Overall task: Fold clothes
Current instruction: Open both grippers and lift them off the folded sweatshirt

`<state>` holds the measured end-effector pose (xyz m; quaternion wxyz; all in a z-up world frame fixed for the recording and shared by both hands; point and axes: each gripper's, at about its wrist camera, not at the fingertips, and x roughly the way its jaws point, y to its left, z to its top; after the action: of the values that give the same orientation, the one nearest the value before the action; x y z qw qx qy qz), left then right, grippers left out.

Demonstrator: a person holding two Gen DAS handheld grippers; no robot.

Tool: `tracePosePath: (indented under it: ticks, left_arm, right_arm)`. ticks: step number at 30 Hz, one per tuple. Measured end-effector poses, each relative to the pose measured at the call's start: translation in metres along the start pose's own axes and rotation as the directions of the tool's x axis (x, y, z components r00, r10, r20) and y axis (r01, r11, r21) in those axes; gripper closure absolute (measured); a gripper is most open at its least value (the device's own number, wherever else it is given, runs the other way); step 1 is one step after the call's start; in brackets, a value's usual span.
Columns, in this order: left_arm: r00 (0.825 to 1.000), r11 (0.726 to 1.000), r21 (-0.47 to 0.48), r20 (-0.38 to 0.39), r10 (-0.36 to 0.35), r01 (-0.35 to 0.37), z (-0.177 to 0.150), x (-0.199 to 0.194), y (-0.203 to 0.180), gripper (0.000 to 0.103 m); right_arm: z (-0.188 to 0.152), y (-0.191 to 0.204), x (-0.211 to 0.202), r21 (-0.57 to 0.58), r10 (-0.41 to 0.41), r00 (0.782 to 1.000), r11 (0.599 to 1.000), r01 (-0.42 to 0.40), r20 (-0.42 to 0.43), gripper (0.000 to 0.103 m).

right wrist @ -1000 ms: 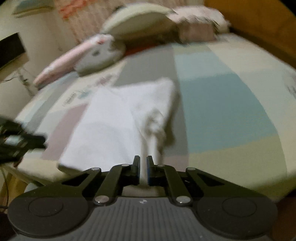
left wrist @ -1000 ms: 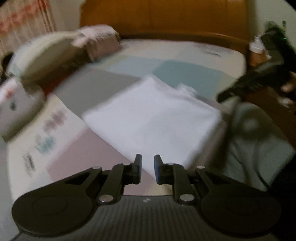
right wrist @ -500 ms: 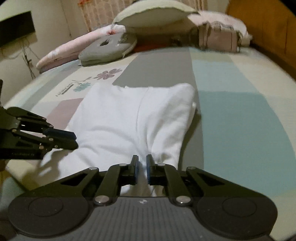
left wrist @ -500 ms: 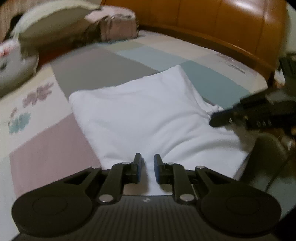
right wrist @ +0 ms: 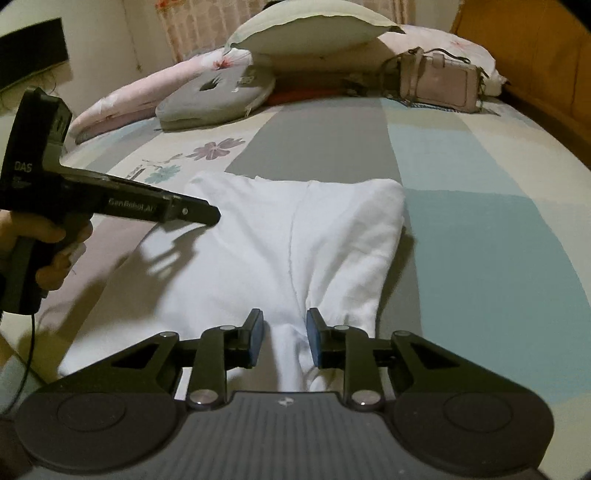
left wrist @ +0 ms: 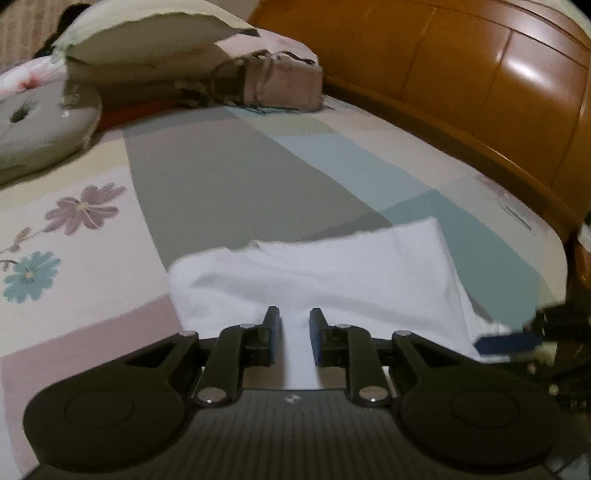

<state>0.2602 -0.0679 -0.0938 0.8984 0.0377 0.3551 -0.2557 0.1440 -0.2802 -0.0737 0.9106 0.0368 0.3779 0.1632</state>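
Note:
A white garment (right wrist: pixel 295 251) lies partly folded on the patchwork bedspread (right wrist: pixel 480 221); it also shows in the left wrist view (left wrist: pixel 351 273). My left gripper (left wrist: pixel 294 328) is slightly open, low over the garment's near edge, with white cloth showing in the gap between its jaws. It appears from the side in the right wrist view (right wrist: pixel 207 216), above the garment's left part. My right gripper (right wrist: pixel 283 334) is open, with a narrow fold of the garment lying between its jaws. Its blue-padded tip shows at the right edge of the left wrist view (left wrist: pixel 509 341).
At the head of the bed lie a grey round cushion (right wrist: pixel 218 98), a large pale pillow (right wrist: pixel 306 35), a pink floral pillow (right wrist: pixel 122 107) and a pink handbag (right wrist: pixel 439 81). An orange wooden headboard (left wrist: pixel 461 74) borders the bed's far side.
Both grippers have dropped lower toward the garment's near edge. My right gripper's jaws have opened wider around the fold. The left gripper has shifted so the garment sits closer and lower in its view.

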Motion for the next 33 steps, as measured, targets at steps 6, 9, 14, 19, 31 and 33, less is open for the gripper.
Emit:
tracePosePath:
  ticks: [6, 9, 14, 19, 31, 33]
  left_arm:
    - [0.997, 0.994, -0.092, -0.05, 0.058, -0.063, 0.007, 0.018, 0.026, 0.084]
    - [0.995, 0.991, -0.098, -0.06, 0.082, -0.088, 0.009, 0.006, 0.021, 0.084]
    - [0.987, 0.988, -0.054, -0.079, 0.14, -0.145, 0.006, -0.043, 0.009, 0.044]
    - [0.975, 0.964, -0.145, -0.069, 0.213, -0.221, -0.007, -0.084, 0.028, 0.03]
    - [0.967, 0.953, -0.168, -0.09, 0.239, -0.251, -0.035, -0.113, 0.034, 0.025]
    - [0.97, 0.958, -0.159, -0.081, 0.229, -0.24, -0.034, -0.115, 0.029, 0.025]
  right_arm:
    - [-0.005, -0.005, 0.0, 0.05, 0.008, 1.0, 0.999, -0.009, 0.021, 0.073]
    - [-0.004, -0.005, 0.0, 0.063, 0.007, 1.0, 0.998, -0.008, 0.022, 0.073]
    - [0.006, 0.022, -0.015, -0.035, 0.055, 0.997, 0.998, -0.054, 0.048, 0.072]
    - [0.014, 0.078, -0.009, -0.211, 0.223, 0.974, 0.955, -0.211, 0.035, 0.071]
    - [-0.016, 0.142, -0.009, -0.361, 0.235, 0.968, 0.899, -0.249, -0.084, 0.052]
    - [-0.02, 0.141, -0.002, -0.361, 0.195, 0.973, 0.904, -0.227, -0.124, 0.052]
